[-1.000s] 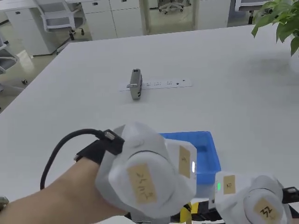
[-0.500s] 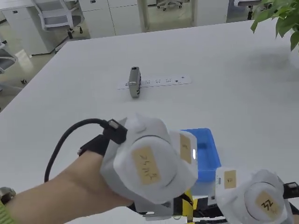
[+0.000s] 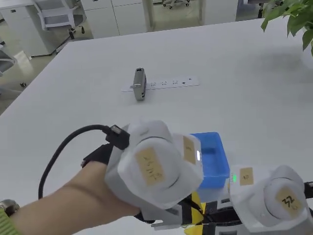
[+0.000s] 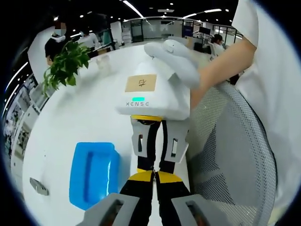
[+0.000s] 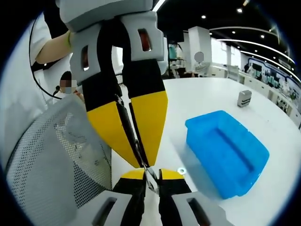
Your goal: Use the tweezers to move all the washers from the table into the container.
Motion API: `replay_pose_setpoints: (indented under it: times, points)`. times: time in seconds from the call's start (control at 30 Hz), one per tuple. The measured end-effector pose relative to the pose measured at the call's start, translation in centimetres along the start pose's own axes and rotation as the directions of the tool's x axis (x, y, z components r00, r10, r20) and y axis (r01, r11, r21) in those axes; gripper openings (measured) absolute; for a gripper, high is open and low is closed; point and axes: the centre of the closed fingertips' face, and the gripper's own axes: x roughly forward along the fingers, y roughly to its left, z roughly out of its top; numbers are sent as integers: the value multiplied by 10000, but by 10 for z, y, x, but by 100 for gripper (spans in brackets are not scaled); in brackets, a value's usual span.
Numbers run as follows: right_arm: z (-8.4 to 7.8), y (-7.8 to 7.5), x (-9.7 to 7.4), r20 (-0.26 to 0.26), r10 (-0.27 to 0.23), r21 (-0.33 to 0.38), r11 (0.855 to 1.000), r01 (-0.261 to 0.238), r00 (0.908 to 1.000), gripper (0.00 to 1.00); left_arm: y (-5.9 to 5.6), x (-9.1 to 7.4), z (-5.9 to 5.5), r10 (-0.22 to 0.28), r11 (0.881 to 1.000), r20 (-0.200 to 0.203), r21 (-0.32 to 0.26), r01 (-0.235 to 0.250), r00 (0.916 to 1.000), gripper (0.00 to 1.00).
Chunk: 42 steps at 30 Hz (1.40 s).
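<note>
Clearly, your left gripper [image 5: 140, 155] was clamped on the tweezers [image 5: 130, 127], whose thin tip reached down between the yellow tips of your right gripper [image 5: 151, 177]. Those tips sat close around it, but whether they actually pinched it could not be told. One washer [image 5: 181, 170] lay on the table [image 5: 202, 96], just beside the blue container [image 5: 207, 155].
</note>
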Motion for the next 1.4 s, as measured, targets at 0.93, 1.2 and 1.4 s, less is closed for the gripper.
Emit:
replay_pose_setpoints:
  times: [0.93,1.2,1.4]
  points:
    - [1,-18,-11,1809,311,3558,9297,-949,9830,2,-5,-92,-46,5838,6713,3194,-7071,-2224,7465,48]
    - [-5,-25,-21,2147,141,4650,8778,-1149,9766,3,-3,-103,-57,6854,5919,2913,-7567,-2776,6674,78]
    - [-9,-29,-24,1876,466,4578,8796,-1293,9811,3,0,-110,-59,7331,5549,2813,-7739,-3054,6192,93]
